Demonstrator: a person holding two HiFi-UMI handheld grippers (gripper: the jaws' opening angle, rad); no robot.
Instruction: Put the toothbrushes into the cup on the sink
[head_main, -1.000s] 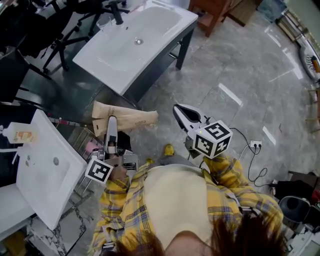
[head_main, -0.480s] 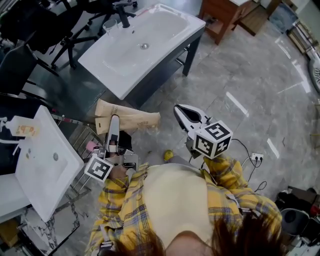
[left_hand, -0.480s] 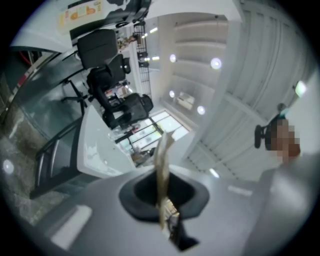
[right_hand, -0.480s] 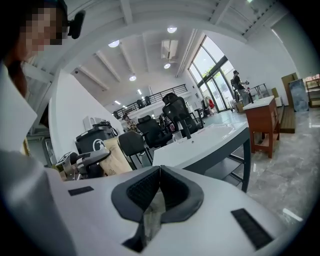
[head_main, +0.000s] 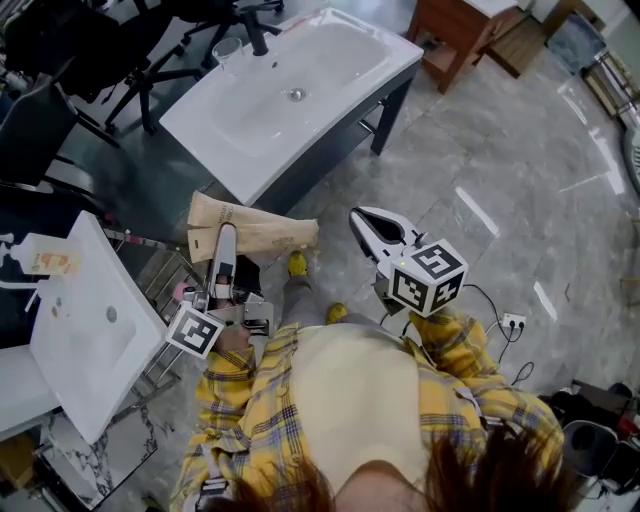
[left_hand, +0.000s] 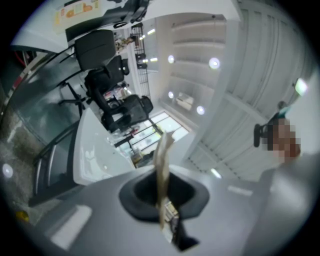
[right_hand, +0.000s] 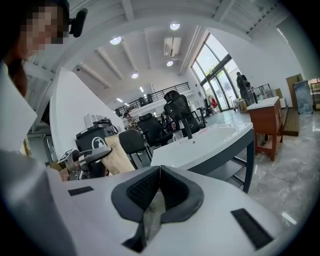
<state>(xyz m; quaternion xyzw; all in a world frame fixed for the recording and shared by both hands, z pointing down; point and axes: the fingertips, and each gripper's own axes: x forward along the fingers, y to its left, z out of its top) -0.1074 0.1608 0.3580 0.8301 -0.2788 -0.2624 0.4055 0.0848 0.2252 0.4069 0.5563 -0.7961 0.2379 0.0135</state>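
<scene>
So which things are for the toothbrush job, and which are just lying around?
For the job: sink, clear cup, brown paper packet in the left hand-held gripper, contents hidden.
Just lying about: second sink, soap bottle, wooden table, power strip.

The room is bright, with even daylight from tall windows (right_hand: 220, 75) and round ceiling lamps (right_hand: 174, 26). The polished floor (head_main: 500, 170) carries pale streaks of glare, and the white sink (head_main: 250, 120) shines softly. Both gripper views bend strongly toward dark round edges; the left one is blurred.
</scene>
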